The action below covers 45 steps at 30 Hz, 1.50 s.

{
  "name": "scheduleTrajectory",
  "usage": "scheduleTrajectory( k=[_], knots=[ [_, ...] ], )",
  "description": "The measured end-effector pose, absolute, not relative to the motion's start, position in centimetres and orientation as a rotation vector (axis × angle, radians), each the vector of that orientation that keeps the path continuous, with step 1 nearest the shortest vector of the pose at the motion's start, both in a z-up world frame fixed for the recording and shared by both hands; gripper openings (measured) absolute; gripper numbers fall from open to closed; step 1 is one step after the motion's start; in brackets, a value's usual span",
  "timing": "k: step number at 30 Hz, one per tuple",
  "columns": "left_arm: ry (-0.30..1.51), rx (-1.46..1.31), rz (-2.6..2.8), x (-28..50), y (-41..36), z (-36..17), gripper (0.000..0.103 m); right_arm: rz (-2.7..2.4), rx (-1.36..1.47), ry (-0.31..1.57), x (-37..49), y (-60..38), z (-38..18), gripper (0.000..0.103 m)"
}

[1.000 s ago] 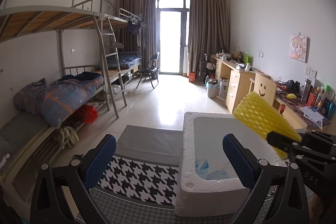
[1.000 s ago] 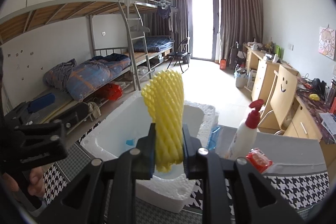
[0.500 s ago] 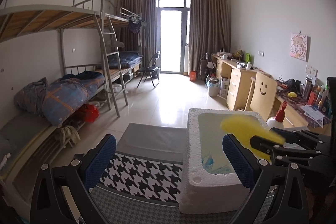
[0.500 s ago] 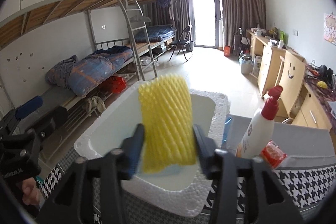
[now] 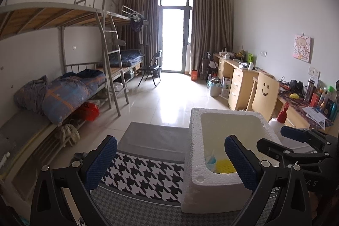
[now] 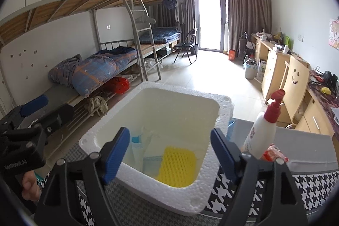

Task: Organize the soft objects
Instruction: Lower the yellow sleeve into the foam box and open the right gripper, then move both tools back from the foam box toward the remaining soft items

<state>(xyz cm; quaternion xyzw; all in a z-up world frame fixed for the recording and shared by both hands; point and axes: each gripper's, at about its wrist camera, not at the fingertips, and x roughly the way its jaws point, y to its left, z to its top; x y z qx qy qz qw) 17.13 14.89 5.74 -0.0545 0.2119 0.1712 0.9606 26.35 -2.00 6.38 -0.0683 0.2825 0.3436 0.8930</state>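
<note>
Inside the white foam box [image 6: 148, 120], on its floor toward the near wall, lies the yellow foam net [image 6: 177, 166], flat and free of any grip. Just left of the net in the box sit light blue face masks [image 6: 148, 154]; I make out at least two, perhaps three, but they overlap too much to count surely. So the net counts as put away, and the masks likewise.

Above the box's near rim hang the right tongs [image 6: 169, 156], whose jaws have just been opening: they stand wide apart with nothing between the pads. Left of the box, the left tongs [image 5: 169, 164] are also spread wide and empty, and a hand [image 6: 29, 183] shows on their handle in the right view.

Right of the box on the worktop [image 6: 313, 183] stand one white pump bottle [image 6: 262, 132] with a red top and one red packet [image 6: 275, 154] at its foot. A blue edge [image 6: 231, 126] peeks out behind the box's right wall; what it is I cannot tell. Whether the packet is soft enough to belong in the box is a guess; if so, one or two items remain, otherwise the sorting looks nearly finished.
</note>
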Motion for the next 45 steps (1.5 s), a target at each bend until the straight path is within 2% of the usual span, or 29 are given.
scheduleTrajectory(
  k=[9,13,17,38,45],
  knots=[
    [0.385,-0.092,0.329,15.9,13.2,7.1,0.102,0.694,-0.093,0.531,24.9,-4.8,7.8,0.082],
    [0.377,-0.079,0.304,15.5,12.1,7.4,0.102,0.684,-0.071,0.498,23.7,-6.2,8.5,0.092],
    [0.378,-0.078,0.266,15.1,11.2,7.5,0.102,0.675,-0.061,0.448,22.1,-7.4,9.2,0.097],
    [0.346,-0.061,0.160,12.1,6.9,8.4,0.102,0.602,-0.035,0.303,16.7,-12.3,10.0,0.098],
    [0.335,-0.062,0.120,11.2,5.6,8.7,0.102,0.592,-0.012,0.307,15.9,-14.0,9.9,0.098]
  ],
)
